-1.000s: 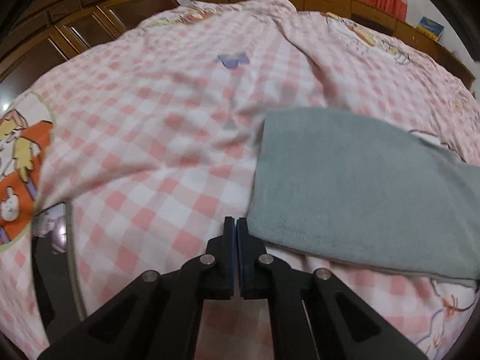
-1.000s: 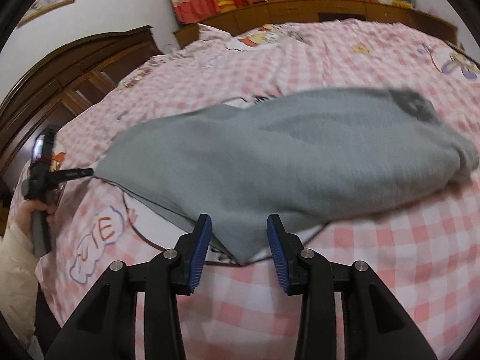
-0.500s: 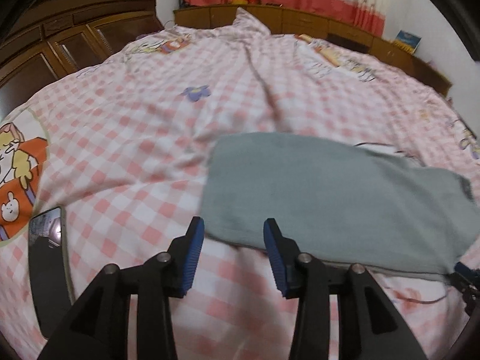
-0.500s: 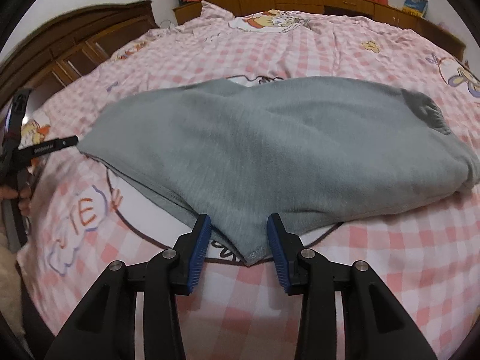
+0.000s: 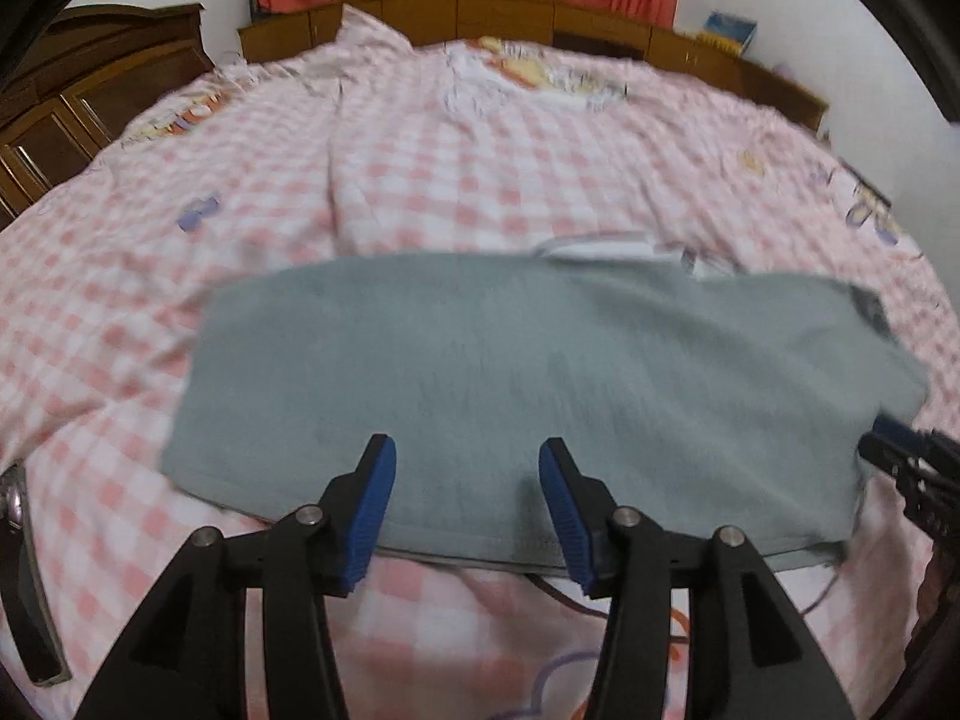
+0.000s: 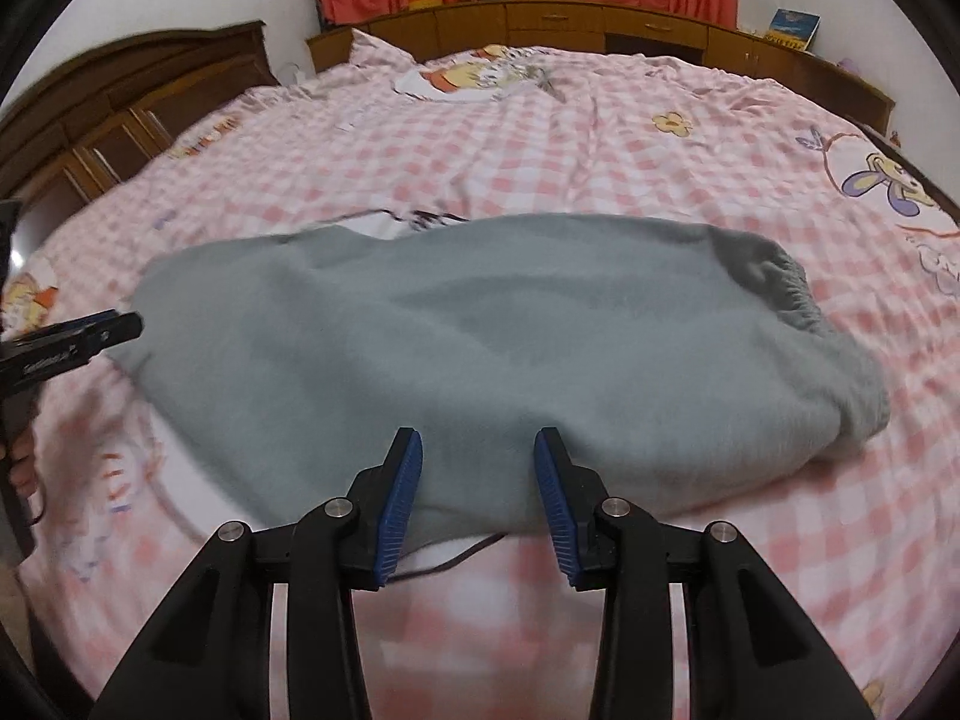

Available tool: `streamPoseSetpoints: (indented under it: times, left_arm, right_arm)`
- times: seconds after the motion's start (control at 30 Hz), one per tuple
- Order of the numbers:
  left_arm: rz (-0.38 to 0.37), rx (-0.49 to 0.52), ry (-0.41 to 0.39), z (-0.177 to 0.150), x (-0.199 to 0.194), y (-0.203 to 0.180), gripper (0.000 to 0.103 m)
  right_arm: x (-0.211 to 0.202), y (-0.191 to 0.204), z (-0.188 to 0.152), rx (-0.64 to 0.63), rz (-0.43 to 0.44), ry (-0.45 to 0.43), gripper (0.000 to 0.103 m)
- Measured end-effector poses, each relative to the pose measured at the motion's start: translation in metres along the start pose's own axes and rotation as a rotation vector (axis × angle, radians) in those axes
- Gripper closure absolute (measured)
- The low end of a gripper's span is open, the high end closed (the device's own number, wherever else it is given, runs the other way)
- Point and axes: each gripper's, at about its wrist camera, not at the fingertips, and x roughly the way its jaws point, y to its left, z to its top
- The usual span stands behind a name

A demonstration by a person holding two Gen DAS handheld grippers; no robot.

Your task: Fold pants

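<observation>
The left gripper has let go of the pants and opened; both grippers pulled back.

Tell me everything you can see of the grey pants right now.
The grey pants look like soft knit or fleece and lie folded lengthwise into one long band across the pink checked bedspread. The gathered darker waistband is at the right end, the hemmed leg end at the left. Both grippers, left and right, are open at the near edge; neither grips the fabric.
</observation>
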Motion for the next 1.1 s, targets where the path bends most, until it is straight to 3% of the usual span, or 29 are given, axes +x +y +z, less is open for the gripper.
streamPoseSetpoints:
  times: [0.07,0.13,0.23,0.5,0.6,0.7,0.8,0.97,1.1]
  left_arm:
    - [0.034,0.006,0.034,-0.006,0.014,0.001,0.05]
    - [0.057,0.014,0.049,-0.012,0.02,0.006,0.044]
    - [0.045,-0.022,0.06,-0.017,0.024,0.022,0.042]
    - [0.089,-0.069,0.065,-0.023,0.007,0.038,0.043]
    - [0.087,-0.019,0.031,-0.021,-0.011,0.022,0.045]
    - [0.017,-0.001,0.0,-0.015,-0.027,-0.004,0.045]
    - [-0.093,0.011,-0.013,-0.011,-0.035,-0.037,0.045]
    - [-0.216,0.051,0.013,-0.01,-0.029,-0.099,0.045]
    - [-0.27,0.08,0.042,-0.016,-0.02,-0.138,0.045]
  right_arm:
    - [0.017,-0.003,-0.004,-0.007,-0.021,0.06,0.063]
    - [0.023,-0.004,-0.012,-0.019,-0.016,0.05,0.063]
    - [0.02,-0.006,-0.02,-0.036,-0.008,0.039,0.063]
    - [0.004,-0.018,-0.034,-0.046,0.055,0.03,0.063]
    - [-0.011,-0.025,-0.029,-0.054,0.071,0.033,0.063]
    - [-0.037,-0.052,-0.01,-0.034,0.006,-0.066,0.063]
    - [-0.043,-0.084,0.015,0.021,-0.065,-0.095,0.063]
    - [-0.016,-0.136,0.056,0.088,-0.087,-0.071,0.063]
    - [0.021,-0.169,0.073,0.138,-0.137,-0.029,0.063]
